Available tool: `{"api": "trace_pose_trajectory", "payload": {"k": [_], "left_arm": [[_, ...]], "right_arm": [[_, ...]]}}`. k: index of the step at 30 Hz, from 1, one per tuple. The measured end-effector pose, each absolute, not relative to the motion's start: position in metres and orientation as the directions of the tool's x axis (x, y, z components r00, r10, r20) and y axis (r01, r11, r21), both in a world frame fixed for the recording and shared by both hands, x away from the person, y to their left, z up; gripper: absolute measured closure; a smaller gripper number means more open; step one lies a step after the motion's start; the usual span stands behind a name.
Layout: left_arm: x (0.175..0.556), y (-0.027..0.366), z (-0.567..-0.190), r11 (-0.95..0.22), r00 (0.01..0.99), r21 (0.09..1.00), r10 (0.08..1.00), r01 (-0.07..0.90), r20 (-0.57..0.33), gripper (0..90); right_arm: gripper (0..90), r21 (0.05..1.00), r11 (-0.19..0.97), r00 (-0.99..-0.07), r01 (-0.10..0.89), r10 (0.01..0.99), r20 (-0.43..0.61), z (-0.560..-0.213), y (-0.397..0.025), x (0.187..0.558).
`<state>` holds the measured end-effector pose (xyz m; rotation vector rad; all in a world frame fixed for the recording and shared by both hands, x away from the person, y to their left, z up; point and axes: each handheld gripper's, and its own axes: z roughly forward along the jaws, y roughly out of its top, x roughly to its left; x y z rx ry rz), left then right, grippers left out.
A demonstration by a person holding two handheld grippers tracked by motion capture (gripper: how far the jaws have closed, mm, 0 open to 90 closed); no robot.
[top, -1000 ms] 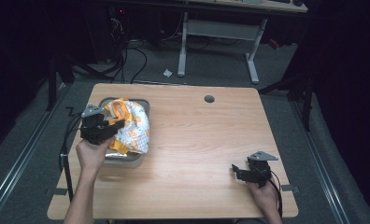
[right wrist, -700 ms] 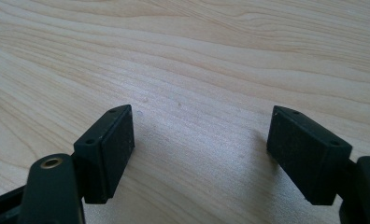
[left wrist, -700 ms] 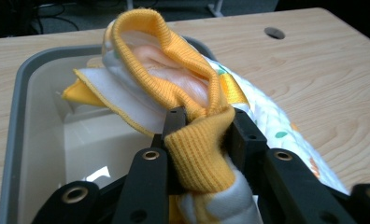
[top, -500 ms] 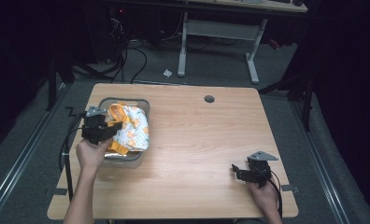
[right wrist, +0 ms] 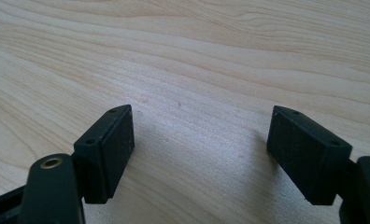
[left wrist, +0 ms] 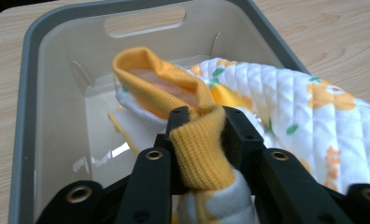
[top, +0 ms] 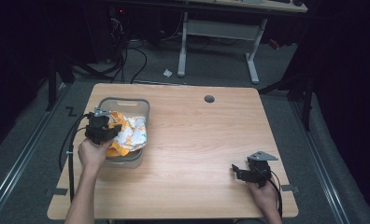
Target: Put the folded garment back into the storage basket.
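Note:
A grey plastic bin [top: 127,101] [left wrist: 29,93] stands at the table's left side. A quilted white cloth with orange print and yellow knit trim [top: 129,135] [left wrist: 286,102] lies half inside it and drapes over its right wall. My left gripper [top: 103,131] [left wrist: 202,140] is shut on the cloth's yellow trim, at the bin's left wall. My right gripper [top: 239,171] [right wrist: 199,154] rests low over the bare wood near the table's front right, open, with nothing between its jaws.
The wooden table [top: 197,140] has a round cable hole [top: 209,99] at its back edge. Cables [top: 68,144] trail off the left edge. A desk frame [top: 220,32] stands on the floor behind the table.
My left gripper has drawn back toward the bin's left side with the cloth's trim in it, and more of the cloth now lies inside the bin. The right gripper has stayed still.

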<state>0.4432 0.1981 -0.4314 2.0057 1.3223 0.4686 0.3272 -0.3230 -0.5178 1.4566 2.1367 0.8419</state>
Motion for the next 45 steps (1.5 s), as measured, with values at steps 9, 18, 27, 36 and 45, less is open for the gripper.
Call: {"api": "trace_pose_trajectory", "payload": {"k": [9, 18, 27, 36, 45], "left_arm": [[0.448, 0.198, -0.437, -0.277, 0.405, 0.678, 0.914, 0.68, -0.032, 74.4], [0.449, 0.194, -0.441, -0.285, 0.399, 0.652, 0.917, 0.703, -0.029, 66.2], [0.44, 0.195, -0.432, -0.224, 0.336, 0.69, 0.941, 0.689, -0.031, 43.9], [0.421, 0.181, -0.415, -0.244, 0.396, 0.755, 0.918, 0.608, -0.022, 40.2], [0.401, 0.157, -0.407, -0.269, 0.46, 0.785, 0.888, 0.558, -0.023, 40.2]], "right_arm": [[23.6, 0.684, 0.268, -0.364, 0.678, 0.932, -0.005, -0.518, -0.323, 0.327], [23.5, 0.684, 0.268, -0.364, 0.678, 0.932, -0.005, -0.518, -0.323, 0.327], [23.5, 0.685, 0.268, -0.364, 0.678, 0.932, -0.005, -0.518, -0.323, 0.327], [23.5, 0.685, 0.268, -0.363, 0.678, 0.932, -0.005, -0.518, -0.323, 0.327], [23.5, 0.685, 0.268, -0.363, 0.678, 0.932, -0.005, -0.518, -0.323, 0.327]]}}
